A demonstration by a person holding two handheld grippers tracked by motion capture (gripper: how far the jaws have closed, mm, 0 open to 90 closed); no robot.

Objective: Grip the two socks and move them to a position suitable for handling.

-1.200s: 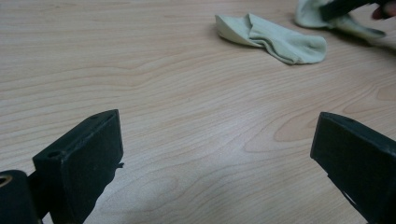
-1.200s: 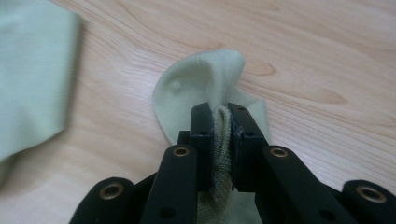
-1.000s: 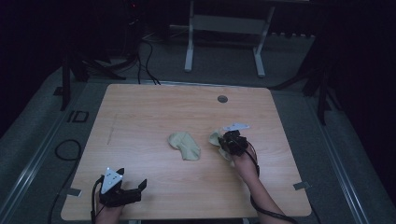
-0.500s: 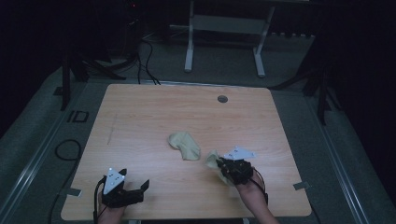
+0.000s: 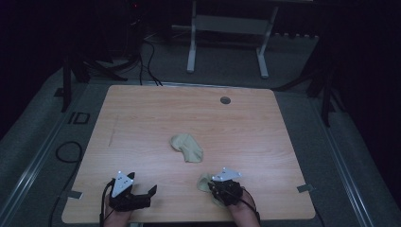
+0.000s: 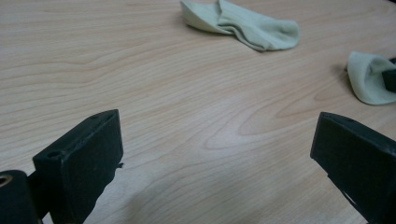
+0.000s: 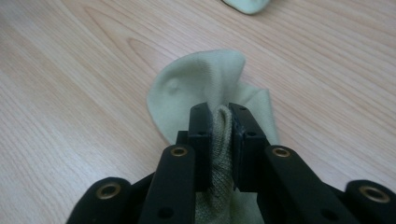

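Sock fabric sits pinched in the right claw, plain in its own view; left claw gapes wide.

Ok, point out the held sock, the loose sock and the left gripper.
held sock (image 7: 198, 86), right gripper view, bulged fabric ahead of the jaws
loose sock (image 5: 188, 147), high view, middle of the fabric
left gripper (image 5: 146, 195), high view, gap between its open jaws

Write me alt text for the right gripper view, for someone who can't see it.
Two black jaws of the right gripper pinch a fold of a pale green sock that lies crumpled on a light wooden table. The edge of a second sock of the same colour peeks in at the top.
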